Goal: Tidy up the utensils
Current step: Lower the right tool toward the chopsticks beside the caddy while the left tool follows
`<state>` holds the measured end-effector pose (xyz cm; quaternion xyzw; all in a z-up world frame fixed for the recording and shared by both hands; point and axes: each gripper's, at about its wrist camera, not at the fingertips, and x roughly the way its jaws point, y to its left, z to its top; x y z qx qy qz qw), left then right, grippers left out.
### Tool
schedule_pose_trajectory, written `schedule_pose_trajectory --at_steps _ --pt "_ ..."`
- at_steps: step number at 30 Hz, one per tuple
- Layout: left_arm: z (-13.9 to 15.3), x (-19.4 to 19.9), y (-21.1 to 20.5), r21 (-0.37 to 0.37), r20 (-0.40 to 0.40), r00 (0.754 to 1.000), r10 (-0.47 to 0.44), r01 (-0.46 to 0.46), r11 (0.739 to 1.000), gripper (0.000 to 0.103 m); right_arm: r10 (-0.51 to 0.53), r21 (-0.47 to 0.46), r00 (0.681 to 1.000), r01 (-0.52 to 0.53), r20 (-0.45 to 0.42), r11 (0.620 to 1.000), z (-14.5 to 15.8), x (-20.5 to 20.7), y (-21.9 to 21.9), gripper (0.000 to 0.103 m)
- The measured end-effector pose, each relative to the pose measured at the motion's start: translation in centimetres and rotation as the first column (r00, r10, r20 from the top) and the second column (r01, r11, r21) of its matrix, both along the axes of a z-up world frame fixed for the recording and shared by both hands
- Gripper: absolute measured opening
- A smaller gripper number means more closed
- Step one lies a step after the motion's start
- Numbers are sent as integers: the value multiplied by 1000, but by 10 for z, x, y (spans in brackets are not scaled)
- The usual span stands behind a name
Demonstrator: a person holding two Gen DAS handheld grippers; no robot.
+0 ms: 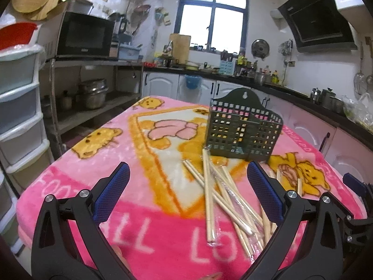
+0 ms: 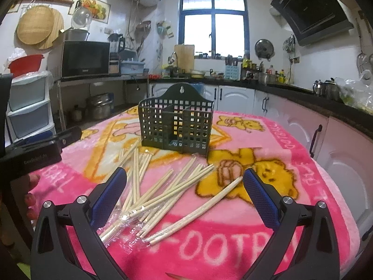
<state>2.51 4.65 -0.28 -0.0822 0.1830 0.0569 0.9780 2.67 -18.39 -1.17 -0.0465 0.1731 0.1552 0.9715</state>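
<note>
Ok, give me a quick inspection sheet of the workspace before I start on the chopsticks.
Surface: pink cartoon-bear blanket covers the table.
Job's things: chopsticks lie scattered, some in clear wrappers; dark green slotted utensil holder stands upright behind them, looks empty.
Clutter: nothing seen.
Grippers: left gripper and right gripper both open, holding nothing, above the blanket.
Cables: nothing seen on the table.
Surroundings: kitchen counters, microwave, window, plastic drawers.

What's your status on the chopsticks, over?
Left gripper open, empty. Right gripper open, empty. Chopsticks loose on the blanket, none seen in the holder. Nothing in the way.
</note>
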Motion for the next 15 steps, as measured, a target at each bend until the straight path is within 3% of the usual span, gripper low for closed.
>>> schedule_pose_trajectory --at_steps 7,15 --pt "5 16 12 -13 -28 1000 1 -1 1000 93 -3 -30 999 2 -32 1000 4 20 2 97" --pt "11 46 10 -11 -100 992 -76 76 997 93 -7 -41 995 3 -98 999 9 51 3 97"
